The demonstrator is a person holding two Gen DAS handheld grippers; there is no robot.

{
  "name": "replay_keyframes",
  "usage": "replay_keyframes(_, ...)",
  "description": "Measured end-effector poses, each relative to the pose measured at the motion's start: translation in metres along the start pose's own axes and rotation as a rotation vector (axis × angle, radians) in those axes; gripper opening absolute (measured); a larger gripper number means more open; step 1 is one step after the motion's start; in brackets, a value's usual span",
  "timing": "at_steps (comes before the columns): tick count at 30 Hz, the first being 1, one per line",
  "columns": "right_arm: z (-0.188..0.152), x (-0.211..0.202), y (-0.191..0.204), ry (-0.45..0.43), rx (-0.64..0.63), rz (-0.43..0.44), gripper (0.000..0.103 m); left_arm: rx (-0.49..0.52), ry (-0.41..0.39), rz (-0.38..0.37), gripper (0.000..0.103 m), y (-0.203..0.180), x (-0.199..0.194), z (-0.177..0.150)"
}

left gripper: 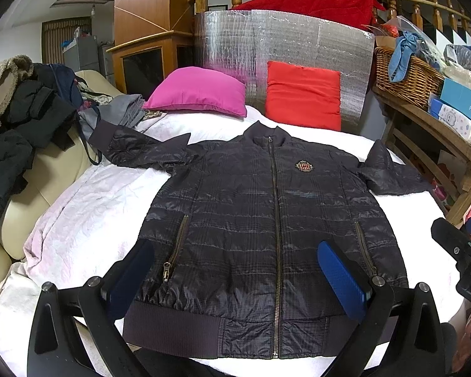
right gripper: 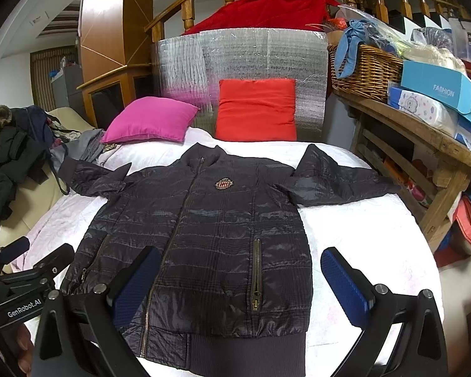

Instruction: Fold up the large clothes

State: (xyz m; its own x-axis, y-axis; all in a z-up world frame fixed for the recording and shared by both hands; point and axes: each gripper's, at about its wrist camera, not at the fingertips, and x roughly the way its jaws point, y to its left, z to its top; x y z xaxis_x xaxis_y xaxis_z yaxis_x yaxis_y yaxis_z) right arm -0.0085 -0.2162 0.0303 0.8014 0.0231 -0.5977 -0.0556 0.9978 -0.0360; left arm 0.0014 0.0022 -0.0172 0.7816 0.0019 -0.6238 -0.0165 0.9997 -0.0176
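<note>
While your left gripper [left gripper: 235, 279] hangs wide open over the lower half of the jacket [left gripper: 260, 220], holding nothing, its fingers cover part of the hem on both sides. The jacket lies flat, zipped, front up on the white bedspread [left gripper: 88, 207], collar away from you. Its far sleeve end on your right is folded and hard to read. Beyond the collar sit a pink pillow [left gripper: 201, 92] and a red pillow [left gripper: 304, 95] against silver foil sheeting [left gripper: 285, 37]. A heap of dark clothes [left gripper: 18, 119] crowds the sofa to your left; a wooden table [left gripper: 439, 132] with a wicker basket [left gripper: 405, 75] stands to your right.

From your right gripper [right gripper: 238, 286], also spread wide and empty, the jacket [right gripper: 210, 235] sits mostly ahead and left, its hem cut off behind the fingers. Bare bedspread [right gripper: 361, 226] lies open ahead right, up to the bed edge beside the table [right gripper: 430, 147]. Your left gripper [right gripper: 25, 282] shows at far left, fingertips hidden.
</note>
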Motion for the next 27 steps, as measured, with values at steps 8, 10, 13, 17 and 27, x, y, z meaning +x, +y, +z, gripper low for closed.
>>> replay_keyframes(8, -0.021, 0.043, -0.069, 0.029, 0.263, 0.258, 0.103, -0.084, 0.142, -0.023, 0.103, 0.018, 0.052, -0.013)
replay_keyframes(10, -0.029, 0.064, -0.104, 0.053, 0.408, 0.333, 0.103, -0.093, 0.190, -0.009, 0.103, 0.020, 0.071, -0.019)
replay_keyframes(13, -0.041, 0.104, -0.169, 0.086, 0.721, 0.454, 0.103, -0.076, 0.242, 0.017, 0.103, 0.017, 0.097, -0.024)
replay_keyframes(17, -0.042, 0.151, -0.254, 0.048, 1.022, 0.484, 0.102, -0.033, 0.289, 0.057, 0.103, 0.011, 0.130, -0.022)
replay_keyframes(27, -0.001, 0.280, -0.384, 0.047, 1.251, 0.340, 0.079, 0.031, 0.323, 0.102, 0.103, -0.011, 0.210, -0.002)
